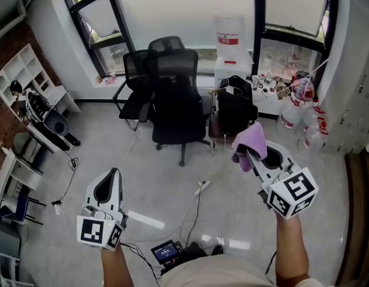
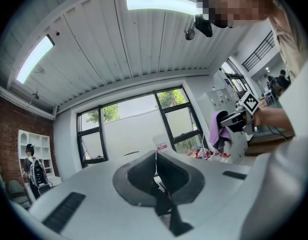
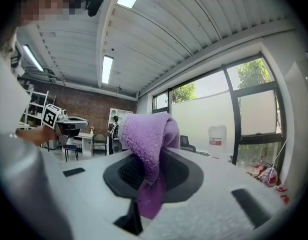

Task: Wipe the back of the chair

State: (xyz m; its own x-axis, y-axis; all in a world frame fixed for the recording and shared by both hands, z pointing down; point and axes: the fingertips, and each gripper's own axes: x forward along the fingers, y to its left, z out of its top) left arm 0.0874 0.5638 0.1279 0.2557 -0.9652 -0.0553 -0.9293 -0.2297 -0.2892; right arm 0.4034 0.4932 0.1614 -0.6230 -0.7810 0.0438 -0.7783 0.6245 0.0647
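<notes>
Several black office chairs stand by the window; the nearest chair (image 1: 177, 109) has its back turned to me. My right gripper (image 1: 249, 153) is held up at the right, about level with that chair's base and well short of it, shut on a purple cloth (image 1: 251, 139). In the right gripper view the purple cloth (image 3: 146, 141) bulges out over the pads and hangs down between them. My left gripper (image 1: 110, 182) is low at the left, far from the chairs. Its jaws (image 2: 154, 159) meet with nothing between them.
A water dispenser (image 1: 230, 40) stands behind the chairs, with bottles and bags (image 1: 298, 100) at the right. Cables and a power strip (image 1: 201, 188) cross the floor in front of the chairs. A small device (image 1: 166, 252) lies near my feet. White shelves (image 1: 29, 76) line the left wall.
</notes>
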